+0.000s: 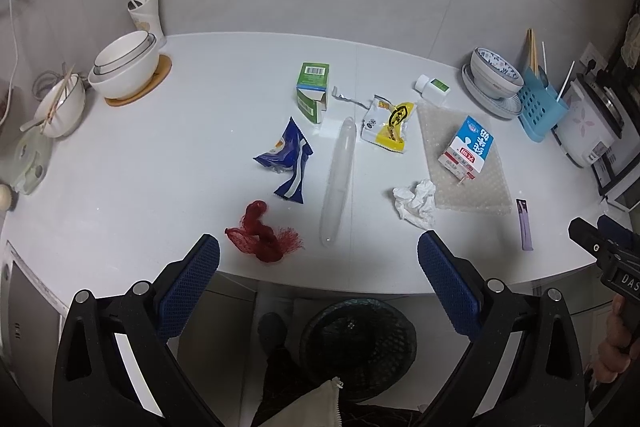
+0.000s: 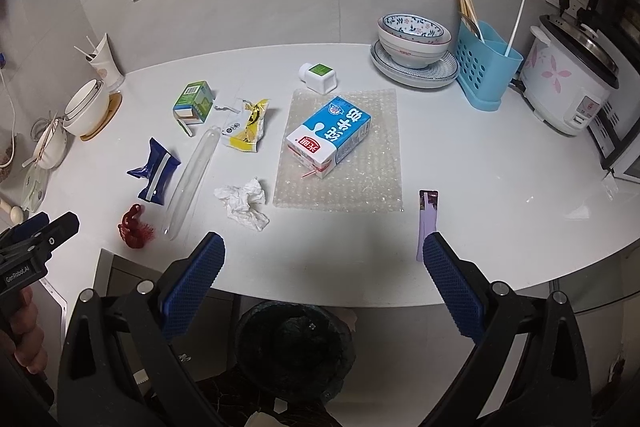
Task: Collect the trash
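The near edge of the table (image 2: 320, 267) lies bare between the crumpled tissue (image 2: 242, 201) and purple sachet (image 2: 426, 217); bowls (image 2: 414, 37) and cutlery rack (image 2: 486, 67) crowd the back.

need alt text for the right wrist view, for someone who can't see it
The open right tool hovers at the near edge of a white table strewn with trash: a milk carton on bubble wrap, a crumpled tissue, a blue wrapper and red netting. A dark bin sits on the floor below.
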`<state>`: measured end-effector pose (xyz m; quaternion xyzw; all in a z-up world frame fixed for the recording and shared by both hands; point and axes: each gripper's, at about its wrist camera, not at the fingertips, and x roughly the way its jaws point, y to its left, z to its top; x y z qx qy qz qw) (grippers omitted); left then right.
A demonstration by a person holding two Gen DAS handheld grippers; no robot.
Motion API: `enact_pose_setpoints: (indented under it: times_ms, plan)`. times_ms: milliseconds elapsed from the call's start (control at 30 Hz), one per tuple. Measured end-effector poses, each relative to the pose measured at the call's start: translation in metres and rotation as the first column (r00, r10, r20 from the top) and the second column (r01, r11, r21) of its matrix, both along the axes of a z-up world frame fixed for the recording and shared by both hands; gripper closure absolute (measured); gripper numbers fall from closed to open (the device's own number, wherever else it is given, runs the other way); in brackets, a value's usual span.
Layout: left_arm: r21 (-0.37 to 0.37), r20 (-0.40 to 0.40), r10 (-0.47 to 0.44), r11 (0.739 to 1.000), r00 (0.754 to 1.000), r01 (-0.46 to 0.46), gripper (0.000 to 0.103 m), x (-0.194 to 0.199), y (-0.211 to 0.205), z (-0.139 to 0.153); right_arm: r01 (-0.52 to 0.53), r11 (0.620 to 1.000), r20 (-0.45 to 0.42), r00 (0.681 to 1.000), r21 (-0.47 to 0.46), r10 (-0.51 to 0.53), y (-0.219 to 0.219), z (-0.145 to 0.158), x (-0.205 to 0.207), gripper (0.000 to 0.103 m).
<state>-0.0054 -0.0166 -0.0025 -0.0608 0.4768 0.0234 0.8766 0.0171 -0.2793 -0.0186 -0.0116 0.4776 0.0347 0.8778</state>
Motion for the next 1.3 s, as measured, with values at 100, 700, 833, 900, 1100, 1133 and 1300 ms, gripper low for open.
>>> enact_pose_setpoints:
  times_ms: [100, 700, 833, 900, 1100, 1133, 1300]
  plan:
    - [0.001, -0.001, 0.001, 1.0, 1.0, -0.001, 0.006, 0.0, 0.0, 0.0, -0.002, 1.0, 0.0, 1.0, 0.0, 0.002, 0.001, 0.0, 0.0, 0.008]
    - [-0.004, -0.034, 0.009, 1.0, 0.999, -0.009, 0.006, 0.013, 0.013, -0.009, -0.002, 1.0, -0.026, 1.0, -0.003, 0.002, 0.012, -0.008, 0.014, 0.008]
    - [-0.002, -0.049, 0.006, 1.0, 0.999, -0.006, 0.006, 0.021, 0.018, -0.014, -0.002, 1.0, -0.043, 0.999, -0.007, 0.001, 0.018, -0.014, 0.023, 0.008]
    - [-0.003, -0.059, 0.008, 1.0, 0.998, -0.009, 0.006, 0.026, 0.022, -0.017, -0.003, 1.0, -0.053, 0.999, -0.01, 0.002, 0.022, -0.017, 0.027, 0.008]
    - [0.007, -0.106, 0.031, 1.0, 0.994, -0.03, 0.006, 0.044, 0.043, -0.038, 0.012, 1.0, -0.095, 0.995, -0.013, -0.013, 0.03, -0.031, 0.049, 0.008]
    - [0.01, -0.116, 0.035, 0.999, 0.993, -0.034, 0.006, 0.046, 0.048, -0.043, 0.021, 1.0, -0.106, 0.994, -0.013, -0.022, 0.03, -0.035, 0.055, 0.008]
    - [0.036, -0.182, 0.057, 0.998, 0.982, -0.051, 0.006, 0.059, 0.073, -0.076, 0.072, 0.997, -0.146, 0.987, -0.014, -0.073, 0.028, -0.048, 0.085, 0.008]
